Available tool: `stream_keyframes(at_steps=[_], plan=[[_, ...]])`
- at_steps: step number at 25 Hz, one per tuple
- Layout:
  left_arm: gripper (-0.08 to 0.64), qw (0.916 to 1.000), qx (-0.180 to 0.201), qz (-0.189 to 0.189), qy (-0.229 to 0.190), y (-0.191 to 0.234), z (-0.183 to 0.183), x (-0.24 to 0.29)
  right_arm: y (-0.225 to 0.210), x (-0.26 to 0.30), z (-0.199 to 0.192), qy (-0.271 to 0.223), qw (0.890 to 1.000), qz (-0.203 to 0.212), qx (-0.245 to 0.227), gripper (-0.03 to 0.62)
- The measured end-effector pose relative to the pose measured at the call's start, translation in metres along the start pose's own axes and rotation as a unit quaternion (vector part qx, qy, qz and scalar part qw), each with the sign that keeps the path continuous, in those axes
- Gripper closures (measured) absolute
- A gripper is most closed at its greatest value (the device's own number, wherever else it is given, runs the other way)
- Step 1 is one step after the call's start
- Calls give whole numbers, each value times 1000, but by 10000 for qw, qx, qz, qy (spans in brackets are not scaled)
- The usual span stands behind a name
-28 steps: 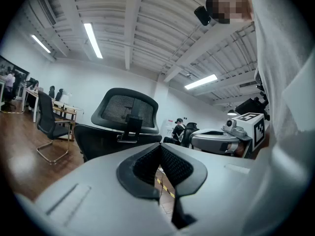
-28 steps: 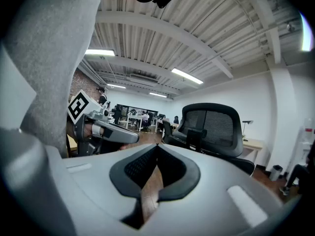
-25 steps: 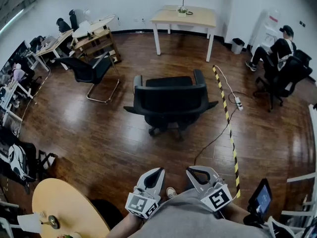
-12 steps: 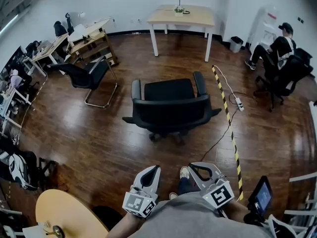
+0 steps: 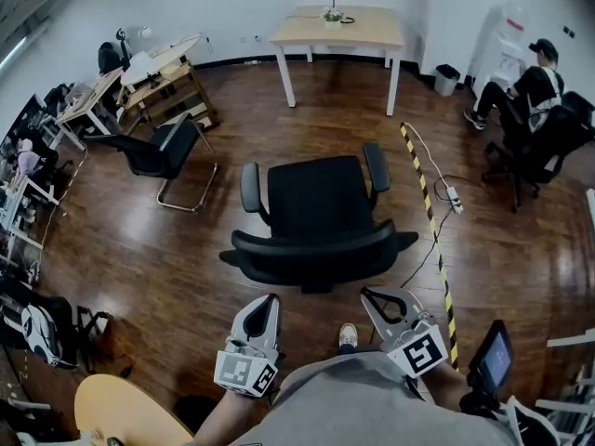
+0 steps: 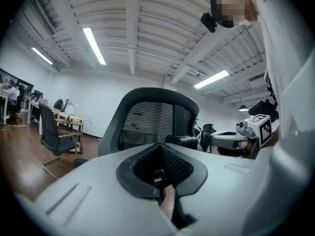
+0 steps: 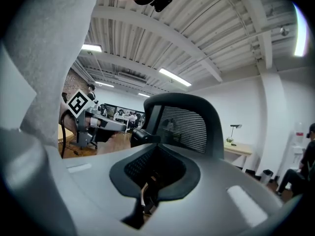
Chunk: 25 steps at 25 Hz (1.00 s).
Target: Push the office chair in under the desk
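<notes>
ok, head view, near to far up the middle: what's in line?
left gripper and right gripper side by side → office chair, backrest nearest → wood floor → desk by the far wall

Dark wood floor (image 5: 139, 268) under the office chair (image 5: 316, 198), a striped cable strip (image 5: 430, 235), the desk (image 5: 339, 28) beyond.

The office chair (image 5: 316, 201) stands between the desk (image 5: 358, 32) beyond and the left gripper (image 5: 270, 299) and right gripper (image 5: 373, 296)
</notes>
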<state>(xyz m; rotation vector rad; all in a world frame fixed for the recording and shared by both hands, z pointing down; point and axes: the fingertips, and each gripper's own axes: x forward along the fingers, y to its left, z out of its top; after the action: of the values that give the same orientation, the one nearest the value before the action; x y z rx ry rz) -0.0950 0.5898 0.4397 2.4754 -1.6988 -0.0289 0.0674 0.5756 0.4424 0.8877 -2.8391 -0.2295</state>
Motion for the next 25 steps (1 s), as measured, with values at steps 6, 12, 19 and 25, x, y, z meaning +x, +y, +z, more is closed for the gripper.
stream_keyframes(at_steps=[6,12,19,25], plan=[[551,9998,102,158,-41,22,5,18,-31,15,-9,-6,9999,-117,50,586],[551,9999,110,88,-6,41,14,25,-40,29,-1,26,9994,-330,60,586],[551,9992,230,327,-89,77,27,24,-55,21,0,53,9964,-803,256,586],[357,9991,159,394,73,106,21,31,-94,2,-13,161,9916,-1224,391,355]])
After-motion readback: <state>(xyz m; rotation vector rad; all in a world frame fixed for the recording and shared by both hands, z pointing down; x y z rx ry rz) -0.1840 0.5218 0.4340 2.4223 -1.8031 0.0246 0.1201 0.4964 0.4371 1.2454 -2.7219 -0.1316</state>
